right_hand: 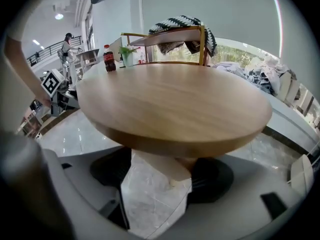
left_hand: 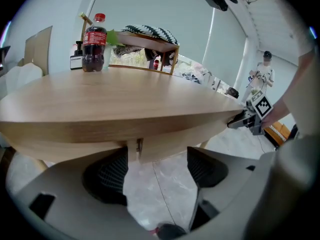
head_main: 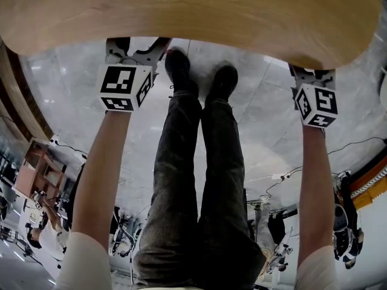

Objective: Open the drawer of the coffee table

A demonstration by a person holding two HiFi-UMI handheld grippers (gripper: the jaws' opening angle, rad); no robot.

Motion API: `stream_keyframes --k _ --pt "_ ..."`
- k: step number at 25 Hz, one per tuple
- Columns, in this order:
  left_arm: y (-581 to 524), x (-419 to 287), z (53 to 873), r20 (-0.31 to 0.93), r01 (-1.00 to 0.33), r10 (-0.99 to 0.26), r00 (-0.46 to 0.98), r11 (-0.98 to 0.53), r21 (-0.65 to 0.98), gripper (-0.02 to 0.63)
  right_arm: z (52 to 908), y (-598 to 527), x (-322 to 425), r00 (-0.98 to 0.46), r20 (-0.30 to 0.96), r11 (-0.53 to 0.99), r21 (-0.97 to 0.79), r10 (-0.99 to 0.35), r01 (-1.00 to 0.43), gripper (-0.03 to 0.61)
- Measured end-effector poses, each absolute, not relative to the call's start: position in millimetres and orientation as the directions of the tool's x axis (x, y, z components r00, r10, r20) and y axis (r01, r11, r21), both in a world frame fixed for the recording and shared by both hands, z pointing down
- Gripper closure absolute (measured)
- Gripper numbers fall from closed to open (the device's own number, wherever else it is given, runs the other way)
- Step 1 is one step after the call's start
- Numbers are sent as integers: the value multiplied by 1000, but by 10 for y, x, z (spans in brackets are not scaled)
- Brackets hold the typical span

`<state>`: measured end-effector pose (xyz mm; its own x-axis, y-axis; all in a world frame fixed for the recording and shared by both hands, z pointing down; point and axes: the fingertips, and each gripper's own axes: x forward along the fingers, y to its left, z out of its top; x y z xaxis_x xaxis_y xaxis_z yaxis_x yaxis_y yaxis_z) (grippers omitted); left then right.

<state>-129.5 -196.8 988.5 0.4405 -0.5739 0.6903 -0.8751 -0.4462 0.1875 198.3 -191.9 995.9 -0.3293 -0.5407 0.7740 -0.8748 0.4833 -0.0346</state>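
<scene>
One bottle (left_hand: 94, 43) on the table (left_hand: 125, 101) escapes head view.

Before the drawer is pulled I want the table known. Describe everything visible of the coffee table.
The coffee table has a rounded top of light wood-grained board with a thick edge. Below the rim hangs a matching panel with a vertical seam. A cola bottle stands upright on its far side. The left claw and right claw hover open at its near edge.
</scene>
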Motion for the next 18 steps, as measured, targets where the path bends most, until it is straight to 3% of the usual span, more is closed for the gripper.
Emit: stream_keyframes --k 7,18 --pt "-1877 -1160 9899 688 -827 -547 476 -545 139 249 9963 -1823 1994 -339 784 556 8 -519 -831 276" --pt "-1800 -1134 9912 696 -782 -510 505 -612 118 249 9968 -1784 2003 -352 779 565 3 -519 -825 287"
